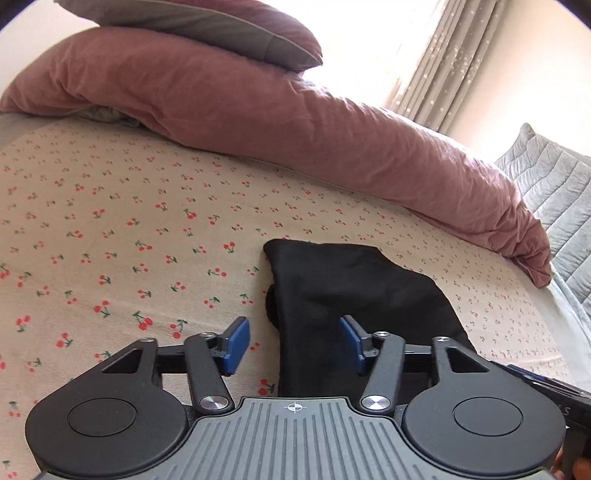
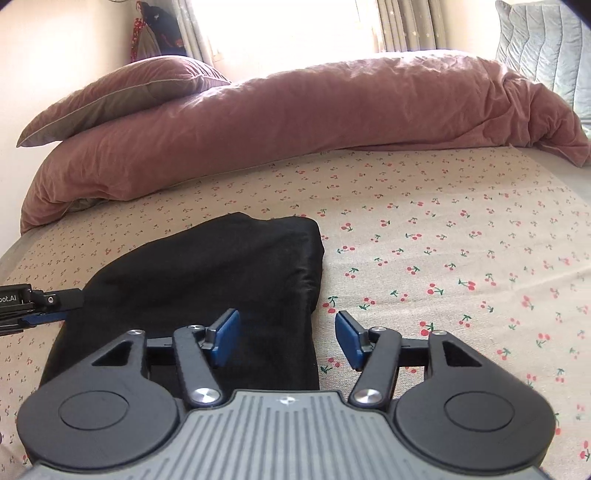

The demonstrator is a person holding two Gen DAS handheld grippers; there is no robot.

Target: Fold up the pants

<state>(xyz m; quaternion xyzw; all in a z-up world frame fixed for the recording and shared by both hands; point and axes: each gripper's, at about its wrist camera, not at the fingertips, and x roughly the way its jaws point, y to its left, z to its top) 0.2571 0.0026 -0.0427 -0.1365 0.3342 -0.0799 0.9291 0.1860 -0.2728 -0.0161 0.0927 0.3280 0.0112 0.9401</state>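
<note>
Bedroom, daylit, with a bed sheet (image 1: 110, 221) as the working surface: pale beige cotton scattered with small red cherries on green stems, pulled mostly smooth. Along the far side, a long mauve duvet (image 1: 295, 122) bunched into a thick crumpled roll, soft and finely wrinkled, with a mauve pillow (image 2: 122, 92) piped along the edge and grey underneath, lying on top of one end. Beyond it, a blown-out bright window flanked by pale grey curtains (image 1: 436, 66) in vertical pleats with tiny star specks; off to the side, a quilted grey headboard cushion (image 1: 546, 177) with stitched channels. High in the corner of the right wrist view, some red and dark clothing (image 2: 155, 29) hanging by the wall. On the sheet, near the front, black pants (image 2: 207, 280) folded into a compact oblong bundle, matte and slightly fuzzy, outer corners rounded, one long edge straight, layers showing at the side. Left gripper (image 1: 293, 341) spread wide just above the near end of the bundle, blue rectangular pads (image 1: 236, 343) apart, one over bare sheet and one over black cloth, nothing pinched. Right gripper (image 2: 286, 338) likewise spread, straddling the bundle's opposite long edge, one pad over cloth, the other over the cherry print, holding nothing. Both bodies black plastic with round hubs, silver rivets and a ribbed grey plate.
</note>
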